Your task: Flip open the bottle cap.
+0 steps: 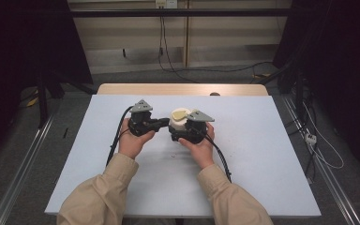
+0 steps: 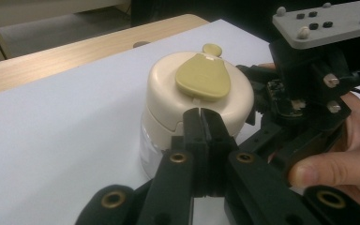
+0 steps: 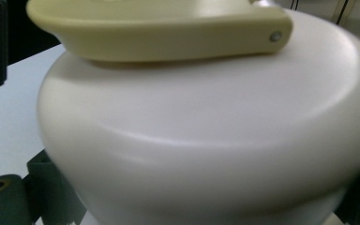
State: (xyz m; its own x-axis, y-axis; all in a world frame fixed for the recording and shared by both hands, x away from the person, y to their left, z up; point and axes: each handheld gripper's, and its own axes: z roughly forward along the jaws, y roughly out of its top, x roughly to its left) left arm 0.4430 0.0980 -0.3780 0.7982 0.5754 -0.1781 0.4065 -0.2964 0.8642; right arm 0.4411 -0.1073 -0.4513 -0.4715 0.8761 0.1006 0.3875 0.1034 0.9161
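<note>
I'm looking at the white table (image 1: 262, 154) first, and the cream jar (image 1: 178, 123) stands near its middle, my landmark for everything here. My right gripper (image 1: 187, 133) is wrapped around that jar from the near right side; in the right gripper view the cream lid (image 3: 206, 140) bulges between the jaws, so I judge it a clamp on the jar, though the pads themselves are hidden. My left gripper (image 2: 200, 123) sits just left of the jar, jaws pressed together with nothing between them, tips right at the lid's edge below the olive flap (image 2: 202, 77).

To do this well, I judge I should keep the right grip steady and low so the jar cannot twist, then work the closed left tips under the flap's edge, lifting gently, not shoving sideways.

The left gripper view gives me the clear glass body (image 2: 149, 150) under the lid and the small knob (image 2: 212, 49) beyond the flap; the high view shows neither, but it shows both sleeves (image 1: 103, 192).
</note>
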